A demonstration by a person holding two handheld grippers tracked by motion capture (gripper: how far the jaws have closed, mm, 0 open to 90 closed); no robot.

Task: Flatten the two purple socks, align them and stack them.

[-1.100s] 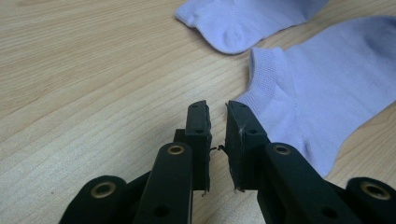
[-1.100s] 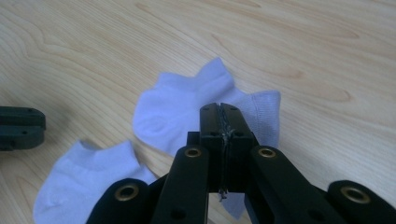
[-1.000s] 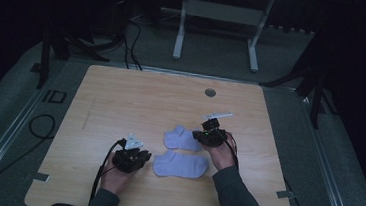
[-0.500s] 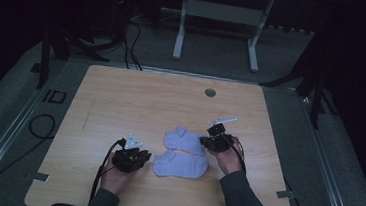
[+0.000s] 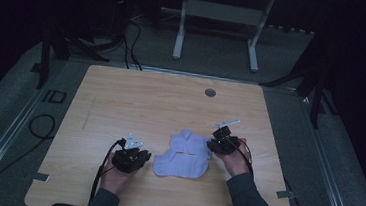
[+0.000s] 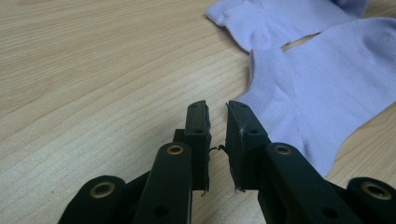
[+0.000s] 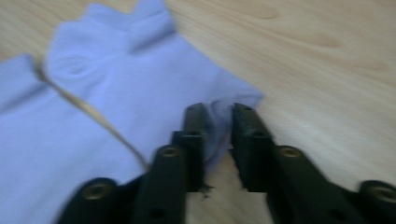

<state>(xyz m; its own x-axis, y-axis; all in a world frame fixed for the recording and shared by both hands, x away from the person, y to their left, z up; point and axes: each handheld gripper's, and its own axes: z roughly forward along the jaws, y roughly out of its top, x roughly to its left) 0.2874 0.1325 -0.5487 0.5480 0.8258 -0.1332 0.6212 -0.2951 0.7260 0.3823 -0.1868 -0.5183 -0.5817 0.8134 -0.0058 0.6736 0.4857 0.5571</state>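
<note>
two lilac socks (image 5: 184, 156) lie side by side on the surface (image 5: 136, 99). the right tool (image 5: 216, 142) pinches a sock edge in its narrow gap; the left tool (image 5: 142, 157), narrowly parted and empty, sits just beside the nearer sock (image 6: 327, 88).

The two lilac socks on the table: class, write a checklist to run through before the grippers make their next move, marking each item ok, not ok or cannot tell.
1. Both socks lie flat on the table: ok; far sock, near sock.
2. Socks apart, not overlapping: not ok; they touch or overlap in the high view.
3. Right gripper has the far sock's edge between its fingers: ok.
4. Right grip is firm: cannot tell; blurred.
5. Left gripper is free: ok; narrow gap, nothing in it.
6. Left gripper faces the near sock's cuff: ok.
</note>
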